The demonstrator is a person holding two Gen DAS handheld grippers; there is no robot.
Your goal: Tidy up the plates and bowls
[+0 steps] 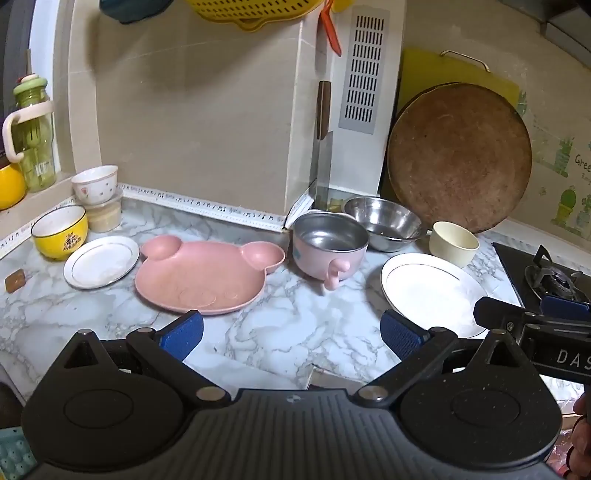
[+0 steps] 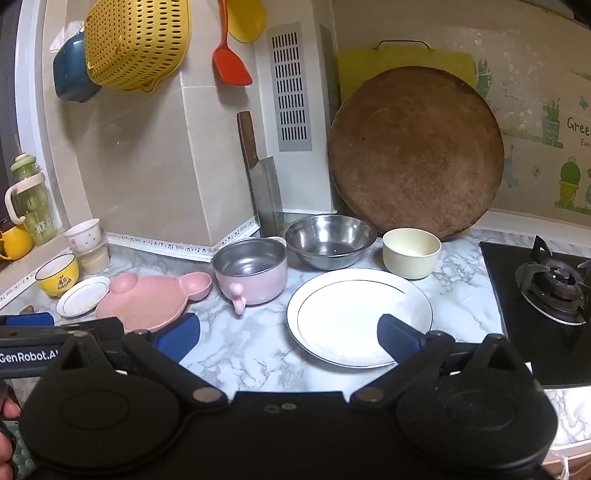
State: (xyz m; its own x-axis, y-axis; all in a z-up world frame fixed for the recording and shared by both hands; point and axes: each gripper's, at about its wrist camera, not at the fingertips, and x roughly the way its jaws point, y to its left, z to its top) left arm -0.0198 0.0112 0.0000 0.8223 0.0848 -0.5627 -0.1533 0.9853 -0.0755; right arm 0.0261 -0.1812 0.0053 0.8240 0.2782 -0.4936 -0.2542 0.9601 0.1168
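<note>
though near, large plate (image 2: 354, 314) under right tool (image 2: 288, 338)

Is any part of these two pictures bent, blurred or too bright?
Left wrist view: fisheye bends the white vent panel and wall edges; the yellow colander is cut off at the top. Right wrist view: same bending; the large white plate looks washed out; the stove stays dark.
</note>
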